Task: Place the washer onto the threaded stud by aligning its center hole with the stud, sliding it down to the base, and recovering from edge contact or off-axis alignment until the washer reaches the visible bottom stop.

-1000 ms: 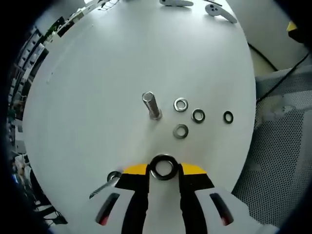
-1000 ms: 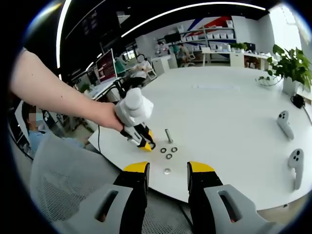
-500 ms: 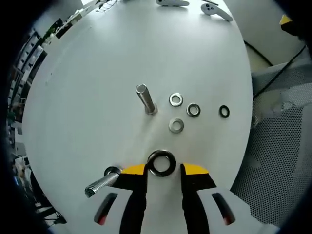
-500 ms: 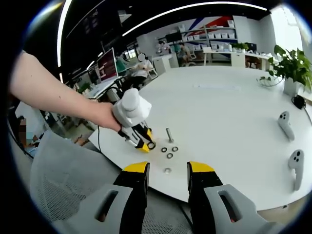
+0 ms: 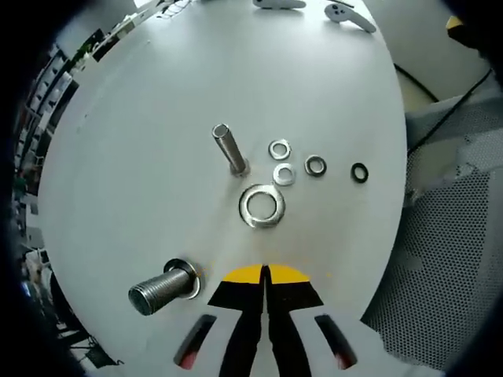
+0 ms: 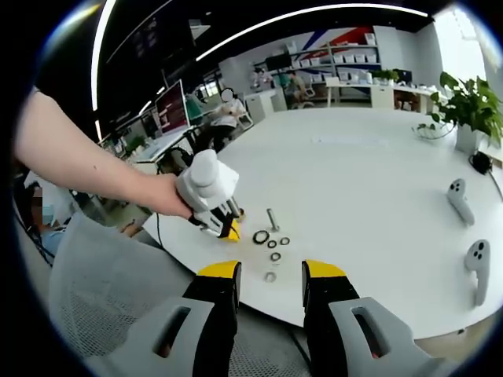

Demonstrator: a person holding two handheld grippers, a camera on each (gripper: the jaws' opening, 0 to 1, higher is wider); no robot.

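Surface: white counter (image 5: 157, 94) carrying threaded stud (image 5: 229, 149).
Left claw (image 5: 265, 272): now pressed together, empty.
Change: large washer (image 5: 262, 206) dropped, lying beside stud, needing regrasp.
Right claw (image 6: 269, 271): idling spread.

One large washer (image 5: 262, 206), four small washers (image 5: 279, 148) (image 5: 284, 174) (image 5: 316, 165) (image 5: 359, 172), two threaded studs: one thin (image 5: 229, 148), one thick (image 5: 163, 286). Two white controllers (image 6: 459, 199) (image 6: 476, 269) on the table (image 5: 157, 118). Two hand-held grippers (image 5: 265, 276) (image 6: 269, 272).
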